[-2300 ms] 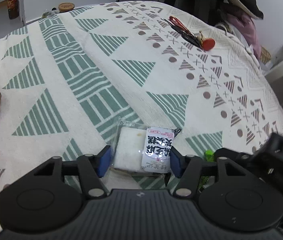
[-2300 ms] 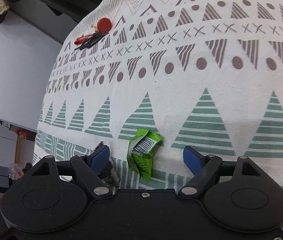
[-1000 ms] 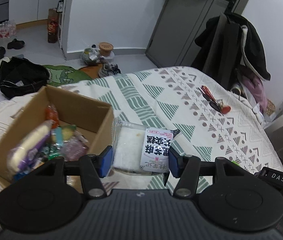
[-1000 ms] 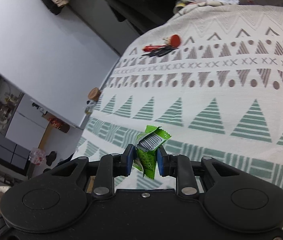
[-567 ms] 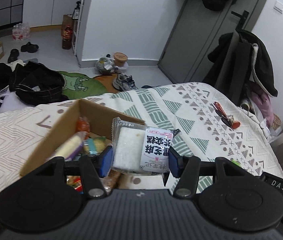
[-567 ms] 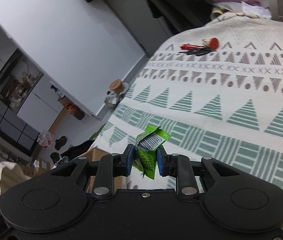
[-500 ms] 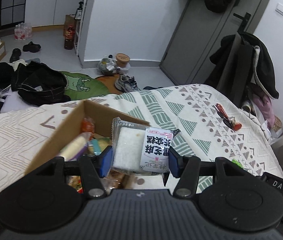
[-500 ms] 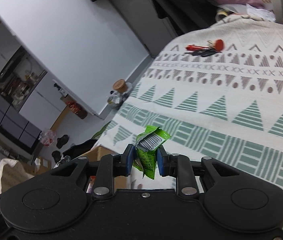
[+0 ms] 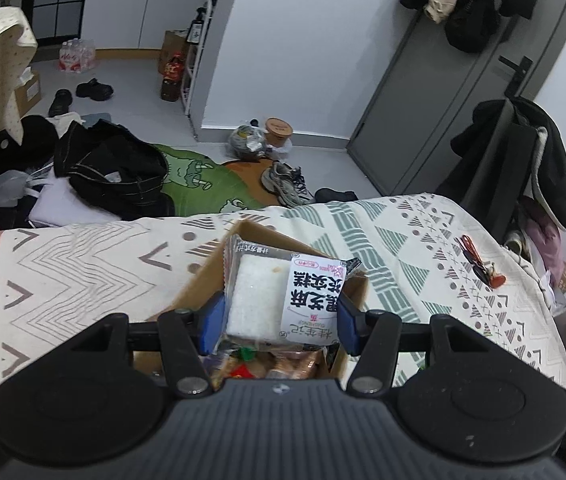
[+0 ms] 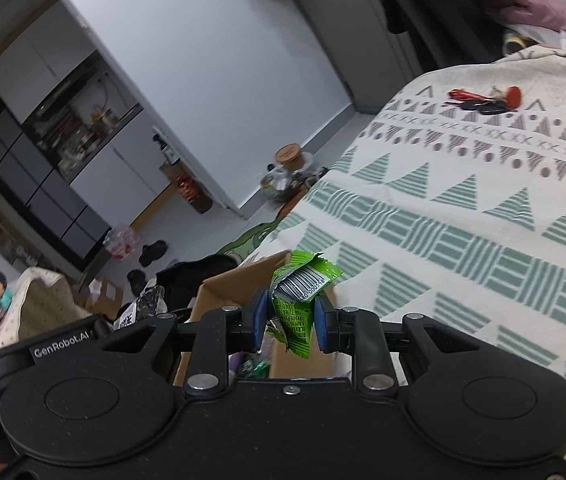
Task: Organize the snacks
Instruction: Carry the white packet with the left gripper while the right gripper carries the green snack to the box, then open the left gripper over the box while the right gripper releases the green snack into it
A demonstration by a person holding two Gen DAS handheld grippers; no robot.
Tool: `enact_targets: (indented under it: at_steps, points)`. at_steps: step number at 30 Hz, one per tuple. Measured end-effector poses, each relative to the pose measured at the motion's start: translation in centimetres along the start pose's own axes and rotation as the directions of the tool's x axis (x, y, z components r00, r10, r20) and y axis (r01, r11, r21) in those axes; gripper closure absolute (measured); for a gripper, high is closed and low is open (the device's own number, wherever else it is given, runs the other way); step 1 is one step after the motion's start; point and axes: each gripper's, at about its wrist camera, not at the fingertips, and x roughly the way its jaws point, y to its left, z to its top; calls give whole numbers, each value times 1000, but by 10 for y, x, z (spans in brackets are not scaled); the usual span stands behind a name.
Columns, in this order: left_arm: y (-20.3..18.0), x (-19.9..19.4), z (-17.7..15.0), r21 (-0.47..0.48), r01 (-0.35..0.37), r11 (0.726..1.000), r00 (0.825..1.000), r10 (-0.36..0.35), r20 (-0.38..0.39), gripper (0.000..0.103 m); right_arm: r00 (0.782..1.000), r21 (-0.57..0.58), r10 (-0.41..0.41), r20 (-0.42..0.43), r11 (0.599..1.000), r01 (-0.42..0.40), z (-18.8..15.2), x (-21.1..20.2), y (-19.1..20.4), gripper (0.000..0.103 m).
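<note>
Snacks first: a clear packet (image 9: 283, 300) with a white rice cake inside and a white label in black print is sitting squeezed between the blue pads of the left tongs (image 9: 279, 318), so those tongs are gripping it at about the packet's width. Right below and just ahead of them a cardboard box (image 9: 203, 284) is lying open on the bed, with a few other wrappers (image 9: 259, 364) peeking out under the packet.

Over on the other side, the right tongs (image 10: 289, 318) are pinching a crumpled green wrapper (image 10: 299, 300), barcode side up, with the jaws nearly closed on it. It's hanging above the box's near edge (image 10: 239, 284) too, and the left tongs are showing at the lower left of that view.

Past both tongs, the patterned bedspread (image 10: 483, 208) is stretching away, and a bunch of keys (image 10: 483, 104) with a red tag is lying well off toward the far end.
</note>
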Motion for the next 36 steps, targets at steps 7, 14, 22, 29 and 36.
enact_targets:
  at_steps: [7, 14, 22, 29, 36]
  points:
    - [22, 4, 2, -28, 1, 1000, 1000, -1, -24, 47, 1000, -27, 10, -25, 1000, -11, -9, 10, 15, 79]
    - [28, 20, 0, -19, 22, 1000, 992, -25, -122, 44, 999, -59, 12, -43, 998, -14, -15, 19, 25, 79]
    - [39, 20, 12, -24, 14, 1000, 994, -17, -106, 29, 996, -73, 31, -81, 997, -37, -20, 33, 34, 79]
    - [58, 19, 24, -47, -30, 998, 994, 25, -110, 21, 993, -98, 67, -98, 992, -77, -22, 40, 48, 79]
    - [62, 13, 30, -40, -34, 999, 991, 29, -129, 18, 992, -79, 70, -107, 994, -78, -27, 34, 47, 40]
